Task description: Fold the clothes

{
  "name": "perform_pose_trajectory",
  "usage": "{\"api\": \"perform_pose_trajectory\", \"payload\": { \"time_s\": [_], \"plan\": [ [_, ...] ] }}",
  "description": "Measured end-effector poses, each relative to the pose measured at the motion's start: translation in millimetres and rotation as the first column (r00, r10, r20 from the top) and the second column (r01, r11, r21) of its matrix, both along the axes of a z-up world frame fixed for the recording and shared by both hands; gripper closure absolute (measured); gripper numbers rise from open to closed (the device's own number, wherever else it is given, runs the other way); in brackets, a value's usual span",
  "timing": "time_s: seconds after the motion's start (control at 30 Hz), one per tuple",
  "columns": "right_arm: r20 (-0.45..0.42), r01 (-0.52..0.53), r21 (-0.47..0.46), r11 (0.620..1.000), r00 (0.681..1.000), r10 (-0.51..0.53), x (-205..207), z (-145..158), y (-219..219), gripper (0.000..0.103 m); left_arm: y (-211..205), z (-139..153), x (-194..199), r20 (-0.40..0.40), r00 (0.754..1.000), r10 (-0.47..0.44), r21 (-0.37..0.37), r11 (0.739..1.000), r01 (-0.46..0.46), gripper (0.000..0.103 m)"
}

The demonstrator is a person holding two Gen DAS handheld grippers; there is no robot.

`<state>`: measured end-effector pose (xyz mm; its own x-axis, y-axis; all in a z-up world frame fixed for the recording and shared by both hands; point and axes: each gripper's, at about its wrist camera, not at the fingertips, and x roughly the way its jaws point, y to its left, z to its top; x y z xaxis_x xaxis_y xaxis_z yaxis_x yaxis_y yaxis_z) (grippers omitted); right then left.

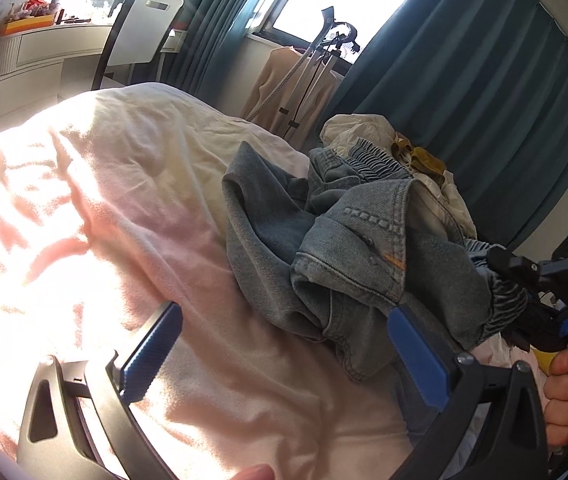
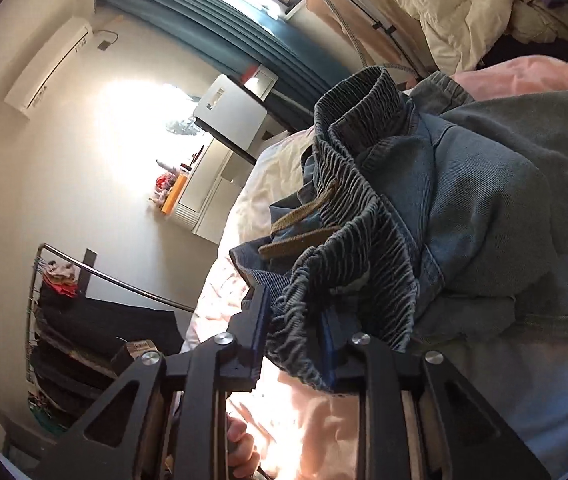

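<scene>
While the jeans (image 1: 348,248) lay crumpled at 3 o'clock on the bed (image 1: 104,208), unfolded, right tongs (image 2: 296,336) pinched their waistband (image 2: 348,240); left tongs (image 1: 284,348) gaped empty.

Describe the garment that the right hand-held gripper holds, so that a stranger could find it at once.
On the bed with the pale pink cover, a crumpled heap of faded blue denim jeans lies near the teal curtains. The right hand-held gripper is shut on its gathered elastic waistband; the cream garment behind is lighter.
</scene>
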<state>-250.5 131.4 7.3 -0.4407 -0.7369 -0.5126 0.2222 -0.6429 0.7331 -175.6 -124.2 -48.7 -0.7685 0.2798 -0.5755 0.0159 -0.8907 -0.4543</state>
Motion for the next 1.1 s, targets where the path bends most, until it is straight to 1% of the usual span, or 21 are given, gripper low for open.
{"api": "perform_pose_trajectory", "payload": {
  "time_s": [0.07, 0.17, 0.33, 0.43, 0.53, 0.6, 0.67, 0.77, 0.83, 0.9, 0.97, 1.0, 1.03, 1.07, 1.1],
  "plan": [
    [-0.048, 0.043, -0.001, 0.999, 0.998, -0.043, 21.8, 16.4, 7.2, 0.09, -1.1, 3.6, 3.8, -0.013, 1.0, 0.0, 0.003, 1.0, 0.0, 0.0],
    [-0.097, 0.109, -0.014, 0.994, 0.989, -0.109, 52.4, 39.7, 22.1, 0.091, -2.7, 10.5, 11.0, -0.045, 0.999, -0.007, 0.011, 1.0, 0.007, 0.0],
    [-0.194, 0.201, -0.044, 0.979, 0.959, -0.206, 109.1, 89.7, 66.4, 0.091, -3.7, 20.2, 23.0, -0.074, 0.997, -0.016, 0.004, 1.0, 0.017, 0.0],
    [-0.262, 0.259, -0.044, 0.965, 0.929, -0.261, 146.7, 121.2, 99.8, 0.092, -3.3, 24.9, 28.0, -0.08, 0.996, -0.028, 0.01, 1.0, 0.029, 0.0],
    [-0.31, 0.329, -0.045, 0.943, 0.893, -0.326, 184.5, 147.0, 138.1, 0.092, 1.4, 27.4, 34.0, -0.083, 0.996, -0.044, 0.007, 0.999, 0.045, 0.0],
    [-0.323, 0.382, -0.053, 0.923, 0.868, -0.378, 206.7, 153.4, 168.1, 0.092, 5.2, 27.7, 36.1, -0.074, 0.996, -0.056, 0.012, 0.998, 0.057, 0.0],
    [-0.319, 0.444, -0.064, 0.894, 0.84, -0.439, 225.1, 151.5, 201.0, 0.092, 8.7, 29.4, 39.4, -0.072, 0.995, -0.068, 0.016, 0.997, 0.07, 0.0],
    [-0.289, 0.545, -0.079, 0.834, 0.788, -0.543, 250.2, 134.0, 254.8, 0.092, 13.1, 31.5, 44.1, -0.069, 0.994, -0.081, 0.016, 0.996, 0.083, 0.0],
    [-0.241, 0.617, -0.102, 0.781, 0.746, -0.621, 263.5, 110.3, 293.8, 0.092, 15.0, 30.5, 44.6, -0.048, 0.995, -0.083, 0.019, 0.996, 0.084, 0.0],
    [-0.173, 0.684, -0.093, 0.723, 0.704, -0.689, 271.6, 75.7, 329.9, 0.092, 16.0, 27.6, 44.4, -0.018, 0.998, -0.066, 0.017, 0.998, 0.067, 0.0],
    [-0.083, 0.725, -0.063, 0.686, 0.681, -0.728, 276.5, 31.6, 355.6, 0.092, 18.3, 22.4, 43.7, 0.028, 0.999, -0.041, -0.015, 0.999, 0.042, 0.0],
    [-0.037, 0.74, -0.039, 0.671, 0.67, -0.741, 279.1, 7.7, 364.4, 0.092, 18.3, 19.4, 43.6, 0.044, 0.998, -0.034, -0.015, 0.999, 0.035, 0.0],
    [0.02, 0.751, -0.011, 0.66, 0.66, -0.751, 281.9, -17.5, 369.6, 0.092, 17.6, 16.5, 43.2, 0.061, 0.998, -0.029, -0.007, 1.0, 0.03, 0.0],
    [0.103, 0.757, -0.003, 0.653, 0.65, -0.753, 284.2, -41.4, 374.9, 0.092, 16.5, 14.3, 42.6, 0.073, 0.997, -0.029, 0.006, 1.0, 0.029, 0.0],
    [0.175, 0.763, -0.027, 0.646, 0.64, -0.748, 286.8, -60.2, 380.3, 0.092, 15.4, 12.3, 41.9, 0.084, 0.996, -0.029, 0.018, 0.999, 0.028, 0.0]
  ]
}}
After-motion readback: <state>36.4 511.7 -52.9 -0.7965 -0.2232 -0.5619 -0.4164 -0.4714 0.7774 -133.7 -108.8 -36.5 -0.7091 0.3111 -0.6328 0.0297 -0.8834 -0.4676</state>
